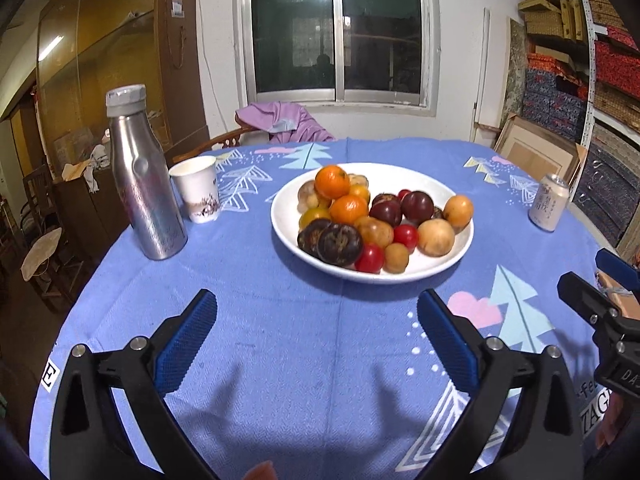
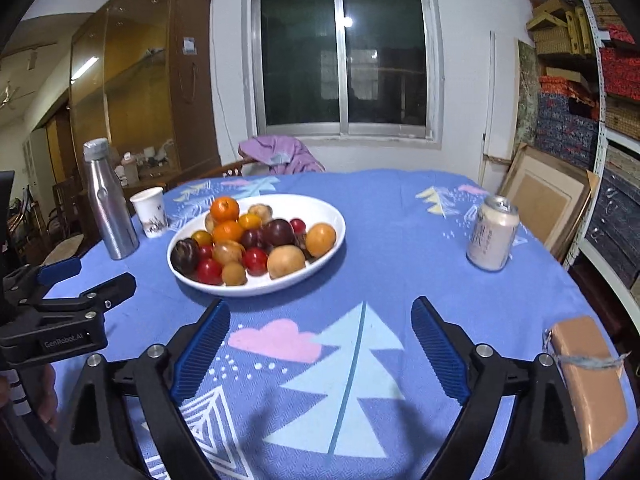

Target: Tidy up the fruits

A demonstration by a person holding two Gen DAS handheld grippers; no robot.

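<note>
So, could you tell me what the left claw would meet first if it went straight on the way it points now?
Most likely the bare blue tablecloth just short of the white bowl of fruit; the open left claw angles downward, though depth is hard to judge.

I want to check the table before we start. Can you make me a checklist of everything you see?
Surface: round table, blue cloth.
Job's things: fruit piled on white plate.
Clutter: steel bottle, paper cup, can, tan block.
Grippers: left gripper open, empty; right gripper open, empty.
Cables: nothing seen.
Surroundings: window, cabinet, box shelves, purple cloth on chair.
</note>
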